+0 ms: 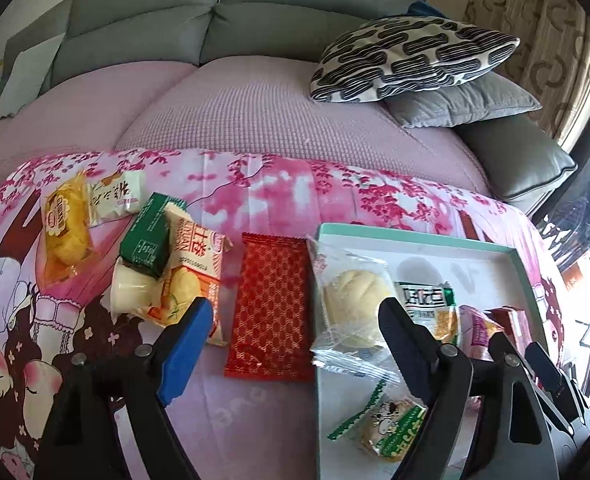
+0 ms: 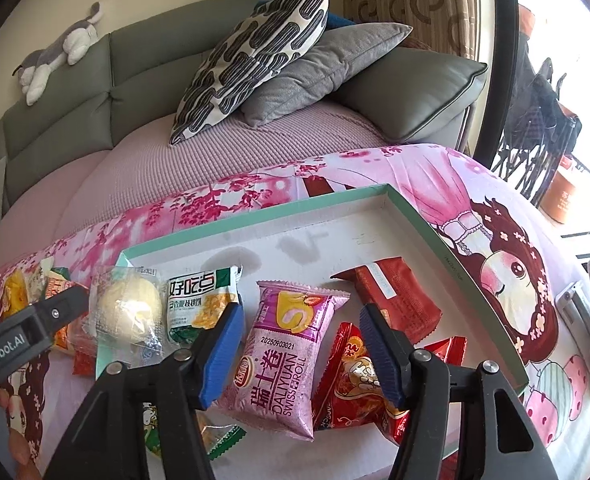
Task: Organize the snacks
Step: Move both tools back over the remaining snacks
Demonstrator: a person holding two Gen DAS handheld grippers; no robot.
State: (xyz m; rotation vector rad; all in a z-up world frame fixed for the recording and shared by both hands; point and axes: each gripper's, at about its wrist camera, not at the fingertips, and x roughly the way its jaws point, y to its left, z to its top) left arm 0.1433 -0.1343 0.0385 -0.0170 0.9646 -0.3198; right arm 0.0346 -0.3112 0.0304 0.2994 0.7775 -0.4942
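Pink swiss-roll packet [image 2: 285, 356] lengthwise between spread right tool [image 2: 299, 344] (untouched); left tool [image 1: 291, 344] spread, empty.

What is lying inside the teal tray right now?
Teal tray: a bun in clear wrap, green-white biscuit pack, pink Swiss roll, red packets. Anything beneath them is hidden.

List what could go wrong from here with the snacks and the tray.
1. The clear-wrapped bun lies across the tray's left rim, half out; a nudge might tip it back onto the blanket.
2. The left gripper hangs open over the red packet, close to the bun, so closing could catch its loose wrapper.
3. The right gripper straddles the pink Swiss roll, crowded by red packets.
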